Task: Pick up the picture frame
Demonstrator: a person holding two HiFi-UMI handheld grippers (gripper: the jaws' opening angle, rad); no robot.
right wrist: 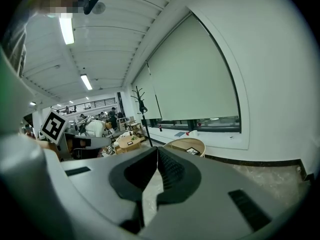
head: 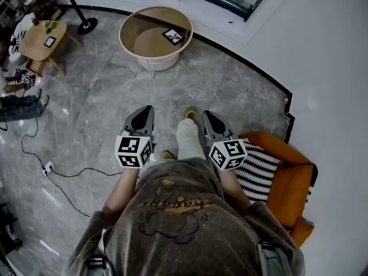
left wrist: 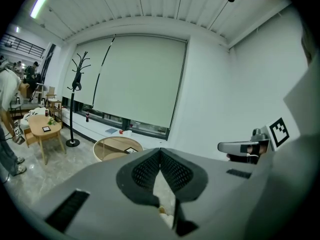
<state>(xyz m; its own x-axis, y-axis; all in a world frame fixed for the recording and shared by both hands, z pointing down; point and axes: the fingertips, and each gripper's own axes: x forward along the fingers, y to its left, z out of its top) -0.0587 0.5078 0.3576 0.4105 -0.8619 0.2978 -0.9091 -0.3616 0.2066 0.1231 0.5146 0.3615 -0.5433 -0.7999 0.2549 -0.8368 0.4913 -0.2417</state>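
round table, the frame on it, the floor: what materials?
Round table: pale, matte rim and wall, wood or laminate; top probably tinted glass, see-through.
Picture frame: black border, material unclear from here.
Floor: glossy grey marble-look tile, veined, reflective.

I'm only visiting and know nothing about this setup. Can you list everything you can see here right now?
Coffee table: one, round, beige with a glass top, on the floor ahead.
Picture frame: one, black-edged, lying on the coffee table's right side.
Side table: one, wooden, far left.
Coat stand: one, black, between the two tables.
Armchair: one, orange, at the person's right.
Cushion: one, black-and-white striped, on the armchair.
Power strip: one, white, with a dark cable, on the floor at left.
Left gripper: one, grey, shut, empty.
Right gripper: one, grey, shut, empty.
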